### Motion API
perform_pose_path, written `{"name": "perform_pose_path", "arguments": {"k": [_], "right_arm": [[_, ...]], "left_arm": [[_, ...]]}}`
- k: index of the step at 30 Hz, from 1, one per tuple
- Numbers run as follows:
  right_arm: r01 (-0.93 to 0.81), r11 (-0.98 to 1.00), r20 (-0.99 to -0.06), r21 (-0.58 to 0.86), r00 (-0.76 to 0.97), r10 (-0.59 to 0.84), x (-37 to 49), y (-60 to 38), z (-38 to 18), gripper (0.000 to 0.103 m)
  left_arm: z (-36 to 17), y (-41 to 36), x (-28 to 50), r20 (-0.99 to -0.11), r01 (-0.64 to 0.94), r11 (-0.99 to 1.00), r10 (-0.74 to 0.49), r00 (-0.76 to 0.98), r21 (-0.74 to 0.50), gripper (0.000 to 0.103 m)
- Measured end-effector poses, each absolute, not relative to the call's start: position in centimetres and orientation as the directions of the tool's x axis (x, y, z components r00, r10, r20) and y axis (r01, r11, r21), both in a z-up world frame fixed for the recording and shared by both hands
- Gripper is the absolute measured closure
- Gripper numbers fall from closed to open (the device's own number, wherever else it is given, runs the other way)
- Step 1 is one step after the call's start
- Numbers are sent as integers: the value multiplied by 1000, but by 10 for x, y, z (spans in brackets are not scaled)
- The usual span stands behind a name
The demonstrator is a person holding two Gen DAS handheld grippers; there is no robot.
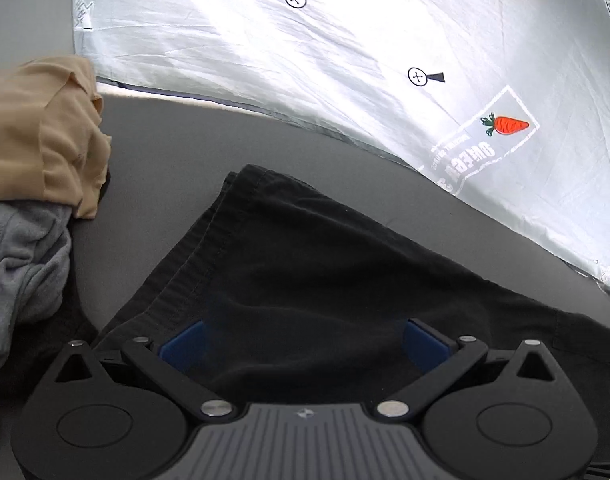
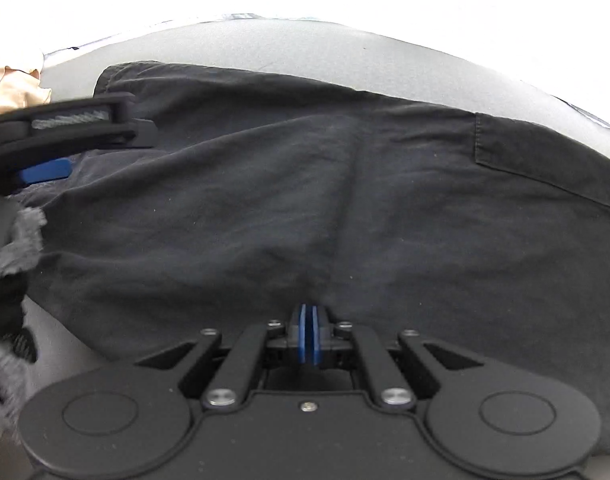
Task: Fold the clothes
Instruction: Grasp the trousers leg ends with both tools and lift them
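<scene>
A black garment (image 1: 325, 248) lies spread on the grey table (image 1: 177, 136), its stitched hem toward the upper left. In the left wrist view, my left gripper (image 1: 305, 334) stands open. Its blue pads (image 1: 183, 344) are wide apart and the black cloth bulges between them, hiding the tips. The right wrist view shows the same black garment (image 2: 305, 184) with a pocket at the right. My right gripper (image 2: 309, 314) is shut on its near edge, and creases run out from the tips. The left gripper (image 2: 105, 152) shows at the left over the garment.
A white cloth (image 1: 365, 80) printed with crossed circles and a carrot patch (image 1: 505, 125) covers the far side of the table. A tan garment (image 1: 45, 132) and a grey garment (image 1: 21, 264) are heaped at the left, close to the black one.
</scene>
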State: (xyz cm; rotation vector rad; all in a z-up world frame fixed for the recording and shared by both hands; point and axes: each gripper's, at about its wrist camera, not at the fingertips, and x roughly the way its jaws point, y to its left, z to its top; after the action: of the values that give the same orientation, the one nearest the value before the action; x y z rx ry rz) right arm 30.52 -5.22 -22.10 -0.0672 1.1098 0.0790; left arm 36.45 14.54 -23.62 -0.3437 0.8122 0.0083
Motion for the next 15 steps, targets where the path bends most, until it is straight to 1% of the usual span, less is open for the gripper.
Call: {"name": "perform_pose_path", "arguments": {"k": [2,5,8,10,12,13,14,15], "right_arm": [[-112,994,-888,-15,458,38,301,-55,-219,99],[-104,995,-884,-12,467,38,299,-56,-216,99],[-93,996,-881,-13,472,32,299,-55,-214,99],[-98,995,-877,-23,479,27,305,-49,-217,99],[-112,993,-874,-34,486,25,308,-46,-218,99],[-117,992,-873,-36,488,26,309,-45,-219,99],[-119,992,-872,-35,489,28,310,-44,-219,99],[-118,993,-871,-31,490,31,311,-44,-220,99]], "left_arm": [[-230,161,338,-717,-199,934,-81,692,-297,0],[-235,184,306,-734,-265,921,-34,678,-287,0],[-248,195,297,-763,-310,916,7,646,-254,1],[-255,200,295,-778,-338,912,34,627,-233,4],[-259,209,294,-772,-364,891,24,635,-272,5],[-261,213,294,-767,-371,880,12,642,-297,7],[-263,214,295,-758,-376,876,18,652,-302,7],[-263,213,297,-750,-372,880,28,661,-295,12]]}}
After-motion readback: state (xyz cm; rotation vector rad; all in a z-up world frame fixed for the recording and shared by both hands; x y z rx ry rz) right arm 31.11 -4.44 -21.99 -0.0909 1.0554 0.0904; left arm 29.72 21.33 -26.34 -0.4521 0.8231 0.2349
